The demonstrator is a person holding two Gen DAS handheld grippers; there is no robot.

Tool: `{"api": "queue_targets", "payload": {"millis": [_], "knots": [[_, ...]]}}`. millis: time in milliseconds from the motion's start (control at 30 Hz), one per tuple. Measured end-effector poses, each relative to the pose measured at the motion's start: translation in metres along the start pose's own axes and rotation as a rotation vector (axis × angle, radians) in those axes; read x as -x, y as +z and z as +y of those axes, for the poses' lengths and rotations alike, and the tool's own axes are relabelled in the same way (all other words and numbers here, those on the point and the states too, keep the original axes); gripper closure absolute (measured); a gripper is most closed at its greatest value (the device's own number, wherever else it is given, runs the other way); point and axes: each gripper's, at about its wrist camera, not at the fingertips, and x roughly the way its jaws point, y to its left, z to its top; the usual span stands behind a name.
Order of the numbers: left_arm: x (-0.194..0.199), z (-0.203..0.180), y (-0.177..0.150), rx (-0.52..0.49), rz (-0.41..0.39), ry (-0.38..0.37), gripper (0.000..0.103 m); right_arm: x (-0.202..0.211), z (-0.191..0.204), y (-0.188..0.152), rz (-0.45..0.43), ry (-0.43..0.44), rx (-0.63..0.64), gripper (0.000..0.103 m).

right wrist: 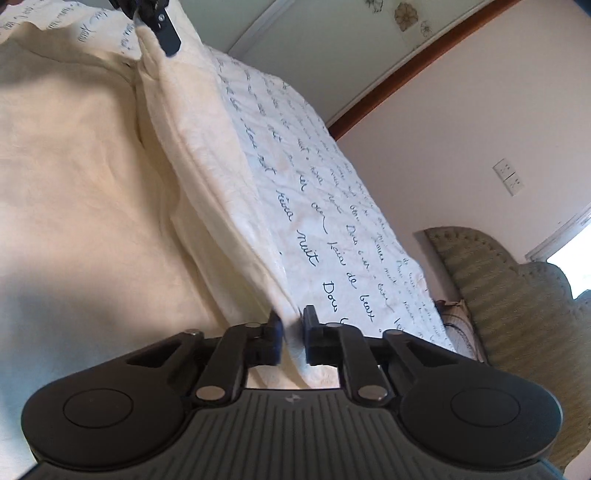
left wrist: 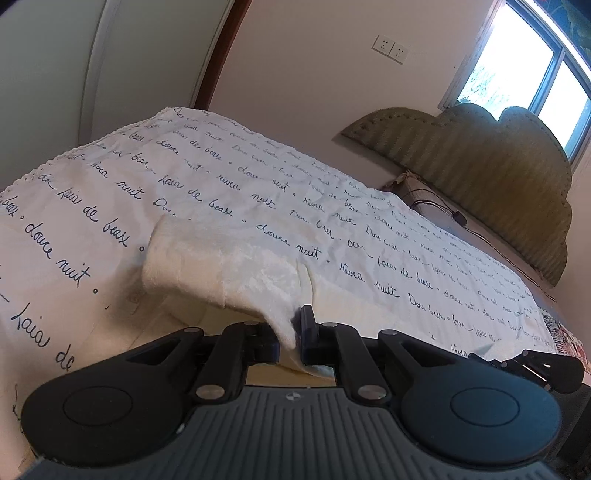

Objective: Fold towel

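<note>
The cream towel (left wrist: pixel 229 273) lies on a bed, partly folded over itself with a lifted flap. My left gripper (left wrist: pixel 293 332) is shut on one corner of it, cloth bunched between the fingers. In the right wrist view the towel (right wrist: pixel 92 184) stretches as a long fold from the top left down to my right gripper (right wrist: pixel 291 328), which is shut on another corner. The left gripper (right wrist: pixel 155 22) shows at the top of that view, pinching the far end of the same edge. The towel's underside is hidden.
A white bedspread (left wrist: pixel 332 221) printed with dark cursive words covers the bed. A padded green headboard (left wrist: pixel 498 177) stands at the right, with a cable (left wrist: pixel 454 214) beside it. A wall with sockets (left wrist: pixel 391 48), a window (left wrist: pixel 524 66) and a wardrobe door (left wrist: pixel 44 74) surround the bed.
</note>
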Motion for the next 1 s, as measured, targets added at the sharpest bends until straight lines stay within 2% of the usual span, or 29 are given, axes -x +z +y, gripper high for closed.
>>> {"api": "queue_targets", "payload": {"millis": [167,333,467,533,633,733,833,900,967,1000], "knots": [[0.032,0.012,-0.019,-0.05,-0.003,-0.011,0.092,0.063,0.042,-0.005,-0.033,0.0,0.022,0.095],[0.06,0.024,-0.046,-0.116,0.027,0.009,0.092,0.109,0.087,-0.007,-0.057,0.066,0.016,0.096],[0.068,0.029,-0.065,-0.167,0.071,0.01,0.092,0.108,0.107,-0.016,-0.033,0.095,-0.018,0.096],[0.065,0.029,-0.076,-0.197,0.103,0.044,0.092,0.104,0.109,-0.02,-0.024,0.101,-0.058,0.096],[0.064,0.03,-0.087,-0.22,0.109,0.074,0.091,0.109,0.117,-0.021,-0.024,0.085,-0.079,0.096],[0.057,0.03,-0.094,-0.232,0.117,0.099,0.089,0.107,0.118,-0.024,-0.014,0.104,-0.133,0.095],[0.053,0.029,-0.097,-0.25,0.124,0.145,0.077,0.101,0.123,-0.027,0.002,0.098,-0.178,0.094],[0.062,0.025,-0.097,-0.298,0.123,0.176,0.049,0.108,0.128,-0.027,0.0,0.072,-0.159,0.092],[0.073,0.024,-0.098,-0.342,0.109,0.243,0.035,0.127,0.127,-0.031,-0.014,0.099,-0.177,0.09],[0.081,0.024,-0.098,-0.359,0.1,0.272,0.034,0.135,0.117,-0.035,-0.028,0.149,-0.226,0.09]]}}
